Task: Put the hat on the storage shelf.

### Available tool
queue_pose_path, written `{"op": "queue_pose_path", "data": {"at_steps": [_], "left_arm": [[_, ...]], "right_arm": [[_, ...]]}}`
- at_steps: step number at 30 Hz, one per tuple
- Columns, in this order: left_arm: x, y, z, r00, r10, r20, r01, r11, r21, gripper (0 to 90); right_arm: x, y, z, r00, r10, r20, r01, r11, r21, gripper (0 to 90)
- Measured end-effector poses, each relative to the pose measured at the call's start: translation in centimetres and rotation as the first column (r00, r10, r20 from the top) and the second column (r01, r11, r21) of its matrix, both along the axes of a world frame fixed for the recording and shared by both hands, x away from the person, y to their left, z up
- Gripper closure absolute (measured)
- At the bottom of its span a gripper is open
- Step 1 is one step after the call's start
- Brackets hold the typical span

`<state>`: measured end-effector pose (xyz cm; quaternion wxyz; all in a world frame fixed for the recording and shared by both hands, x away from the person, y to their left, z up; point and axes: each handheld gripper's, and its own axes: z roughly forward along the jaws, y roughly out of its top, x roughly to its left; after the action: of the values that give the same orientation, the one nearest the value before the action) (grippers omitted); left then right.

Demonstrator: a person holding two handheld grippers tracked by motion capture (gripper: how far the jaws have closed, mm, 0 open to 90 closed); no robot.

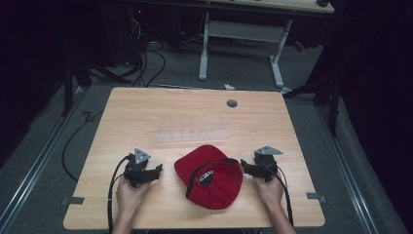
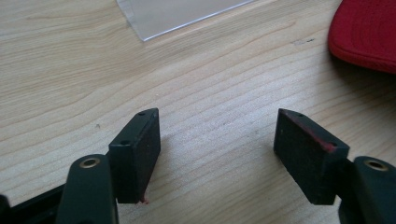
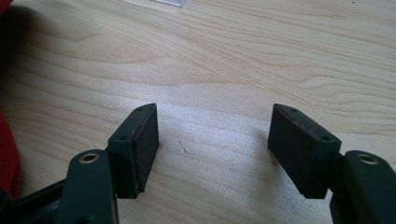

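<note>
A red cap [image 1: 214,178] lies upside down on the wooden table [image 1: 146,117], its black inner band and label facing up. My left gripper [image 1: 157,169] rests on the table just left of the cap, jaws open with bare wood between them. In the left gripper view the gripper [image 2: 217,149] is open and the cap's red edge [image 2: 364,37] sits at the upper right. My right gripper [image 1: 245,167] is at the cap's right side, open. In the right gripper view the gripper [image 3: 212,147] holds nothing, and the cap's red cloth [image 3: 7,154] shows at the left edge.
A clear plastic sheet [image 1: 191,135] lies flat on the table behind the cap, its corner [image 2: 182,16] visible in the left gripper view. A grey cable hole [image 1: 232,103] sits near the far edge. Cables and desk legs stand on the floor beyond.
</note>
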<state>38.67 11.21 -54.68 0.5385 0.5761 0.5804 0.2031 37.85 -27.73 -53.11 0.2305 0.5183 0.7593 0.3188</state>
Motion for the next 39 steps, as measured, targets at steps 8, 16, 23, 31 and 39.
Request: {"op": "queue_pose_path", "data": {"at_steps": [8,16,23,31,39], "left_arm": [[-0.01,0.0,-0.01,1.0,0.005,-0.001,-0.005,1.0,0.0,30.4],[-0.01,0.0,-0.01,1.0,0.006,-0.003,-0.006,1.0,0.001,29.9],[-0.01,0.0,-0.01,1.0,0.007,-0.003,-0.007,1.0,0.001,29.9],[0.0,0.0,-0.01,1.0,0.007,-0.003,-0.007,1.0,0.001,29.7],[-0.01,0.0,-0.01,1.0,0.007,-0.003,-0.007,1.0,0.001,29.6]], "right_arm": [[0.01,0.02,0.0,1.0,-0.001,0.0,0.001,1.0,0.0,33.8],[0.0,0.04,-0.01,1.0,0.001,-0.002,-0.001,1.0,0.001,32.9],[0.03,-0.03,-0.01,0.9999,0.017,-0.003,-0.017,0.9999,-0.002,31.6],[0.08,-0.15,0.09,1.0,-0.001,-0.005,0.001,1.0,0.004,37.3],[-0.11,-0.62,0.6,0.9999,-0.01,0.005,0.009,0.9985,0.053,42.9]]}}
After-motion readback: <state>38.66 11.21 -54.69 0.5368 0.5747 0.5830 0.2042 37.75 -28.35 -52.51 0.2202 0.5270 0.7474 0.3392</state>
